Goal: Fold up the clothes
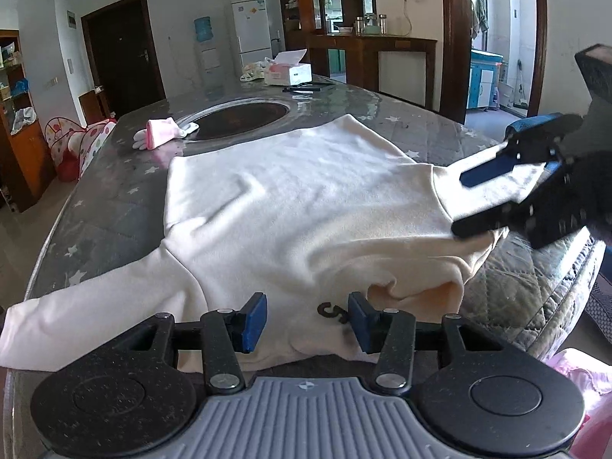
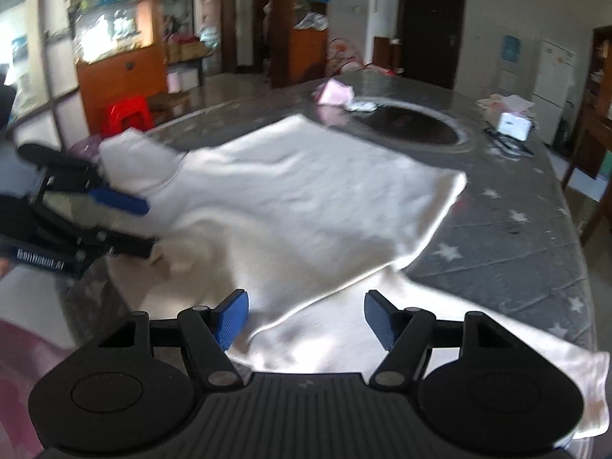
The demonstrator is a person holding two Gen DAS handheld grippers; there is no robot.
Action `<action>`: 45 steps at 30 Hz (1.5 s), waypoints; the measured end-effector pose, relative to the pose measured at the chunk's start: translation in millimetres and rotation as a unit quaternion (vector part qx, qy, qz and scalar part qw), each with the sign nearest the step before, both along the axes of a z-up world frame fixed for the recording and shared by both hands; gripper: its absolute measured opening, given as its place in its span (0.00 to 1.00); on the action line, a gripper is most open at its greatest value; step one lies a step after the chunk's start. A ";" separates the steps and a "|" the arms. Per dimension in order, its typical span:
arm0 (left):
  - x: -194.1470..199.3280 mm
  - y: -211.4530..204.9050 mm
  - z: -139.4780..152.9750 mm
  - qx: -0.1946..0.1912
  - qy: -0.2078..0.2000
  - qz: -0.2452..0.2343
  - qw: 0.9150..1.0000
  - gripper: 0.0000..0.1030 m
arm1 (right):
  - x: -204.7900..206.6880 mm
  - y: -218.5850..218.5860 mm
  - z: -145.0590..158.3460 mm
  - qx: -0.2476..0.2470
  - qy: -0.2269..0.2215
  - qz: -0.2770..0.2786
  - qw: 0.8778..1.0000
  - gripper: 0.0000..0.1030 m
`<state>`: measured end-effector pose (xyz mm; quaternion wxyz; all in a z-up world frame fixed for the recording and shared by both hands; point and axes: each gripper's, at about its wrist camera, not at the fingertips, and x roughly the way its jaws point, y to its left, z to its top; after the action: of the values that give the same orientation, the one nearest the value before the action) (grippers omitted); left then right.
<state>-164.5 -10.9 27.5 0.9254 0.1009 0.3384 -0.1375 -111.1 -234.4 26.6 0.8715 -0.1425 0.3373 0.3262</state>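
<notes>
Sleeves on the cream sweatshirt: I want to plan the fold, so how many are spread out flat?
1. One sleeve lies stretched out flat beside the left gripper. The other sleeve is bunched near the right gripper; part may be hidden.

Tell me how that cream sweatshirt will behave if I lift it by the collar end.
The sweatshirt will probably sag: it already wrinkles and bunches near the left gripper. Its sleeve would likely trail behind. It may slide easily on the shiny table cover.
</notes>
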 end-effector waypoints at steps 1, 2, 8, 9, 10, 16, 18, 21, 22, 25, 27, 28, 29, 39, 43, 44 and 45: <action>-0.9 0.1 -0.5 0.000 -0.001 -0.001 1.000 0.49 | -2.6 2.1 -1.9 -0.009 -0.002 0.003 1.000 0.67; -2.0 0.3 -0.5 -0.002 0.000 -0.004 1.000 0.50 | -5.2 4.1 -3.8 -0.018 -0.004 0.006 1.000 0.66; -10.4 -1.1 -4.7 0.000 0.002 -0.016 1.000 0.56 | -12.9 15.3 6.0 -0.016 -0.029 0.025 0.999 0.67; -11.3 -0.7 -3.8 -0.002 0.002 -0.017 1.000 0.56 | -12.8 18.2 7.5 -0.012 -0.032 0.029 0.999 0.66; -11.8 0.1 -2.0 -0.004 0.002 -0.019 1.000 0.56 | -12.6 21.1 8.9 -0.009 -0.034 0.033 0.999 0.66; -11.8 4.5 10.9 -0.008 -0.013 -0.018 1.000 0.56 | -16.7 39.3 -6.8 -0.021 -0.009 0.072 0.997 0.65; -8.8 4.6 15.5 -0.012 -0.020 -0.019 1.000 0.55 | -21.4 39.4 -5.6 -0.022 -0.009 0.080 0.997 0.65; 0.6 0.5 19.3 -0.025 -0.026 -0.022 0.999 0.54 | -24.9 38.1 2.2 -0.012 -0.019 0.083 0.996 0.62; 4.6 -1.6 18.6 -0.028 -0.028 -0.023 0.999 0.54 | -24.2 37.7 4.7 -0.005 -0.019 0.082 0.996 0.62; 15.0 -9.3 11.4 -0.030 -0.020 -0.029 0.999 0.45 | -22.7 37.9 7.9 0.011 -0.013 0.084 0.996 0.58; 18.6 -13.2 5.1 -0.027 -0.009 -0.039 0.999 0.38 | -23.3 40.5 3.4 0.013 0.003 0.096 0.995 0.55; 18.5 -14.5 2.1 -0.022 -0.005 -0.043 0.999 0.36 | -25.3 42.6 0.1 0.011 0.011 0.103 0.995 0.55; 18.5 -15.8 -1.0 -0.017 0.000 -0.047 0.999 0.33 | -27.5 44.4 -3.4 0.006 0.018 0.110 0.994 0.54; 6.6 -9.2 -4.1 -0.015 0.013 -0.069 0.997 0.26 | -22.7 53.9 1.3 0.022 0.019 0.137 0.990 0.55; 7.8 -0.1 3.6 -0.025 0.016 -0.072 0.997 0.27 | -21.5 60.0 -10.8 0.020 0.045 0.150 0.987 0.57; 9.4 3.8 7.7 -0.027 0.013 -0.071 0.997 0.28 | -24.0 60.4 -10.4 0.014 0.041 0.157 0.987 0.57; 12.3 7.7 11.8 -0.030 0.009 -0.066 0.997 0.28 | -24.7 60.4 -9.7 0.012 0.042 0.160 0.986 0.57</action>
<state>-152.2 -3.1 39.4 0.9138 0.0943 0.3350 -0.2093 -135.8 -174.0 16.9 0.7947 -0.1701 0.3429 0.4711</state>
